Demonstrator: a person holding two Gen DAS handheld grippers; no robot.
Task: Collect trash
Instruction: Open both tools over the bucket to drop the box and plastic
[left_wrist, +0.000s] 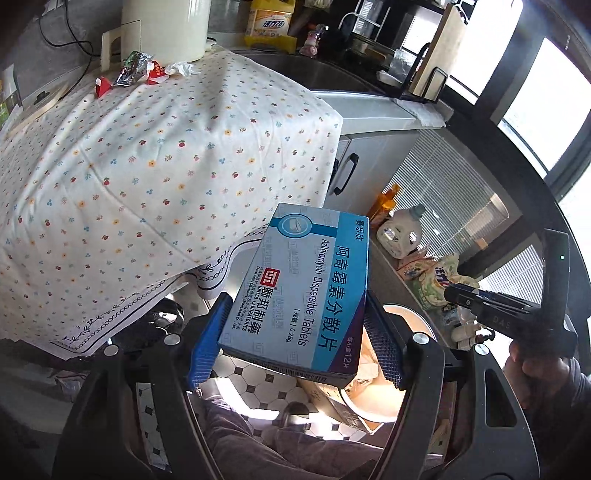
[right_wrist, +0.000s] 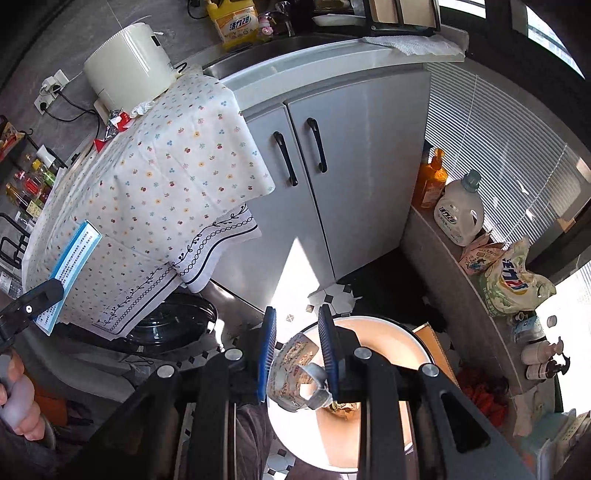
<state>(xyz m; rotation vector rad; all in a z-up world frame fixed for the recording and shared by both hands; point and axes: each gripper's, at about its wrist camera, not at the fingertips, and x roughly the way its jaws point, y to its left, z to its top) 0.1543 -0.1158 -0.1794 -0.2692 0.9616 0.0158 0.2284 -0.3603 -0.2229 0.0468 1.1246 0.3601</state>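
- The blue medicine box (left_wrist: 303, 291) is clamped between the left gripper (left_wrist: 295, 343) fingers, held in the air beside the floral-cloth worktop (left_wrist: 147, 166); floor tiles show beneath it
- A crumpled printed wrapper (right_wrist: 295, 373) is pinched in the right gripper (right_wrist: 297, 354) fingers, over the round pale bin (right_wrist: 388, 347) on the floor
- More wrappers (left_wrist: 136, 70) lie at the worktop's far edge, near a cream appliance (left_wrist: 166, 26)

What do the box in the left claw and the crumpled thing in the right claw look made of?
Tablet box: thin printed cardboard, slightly glossy, with crisp folded edges. Crumpled packet: probably foil-lined plastic film, printed outside, its silvery inside showing at the creases.
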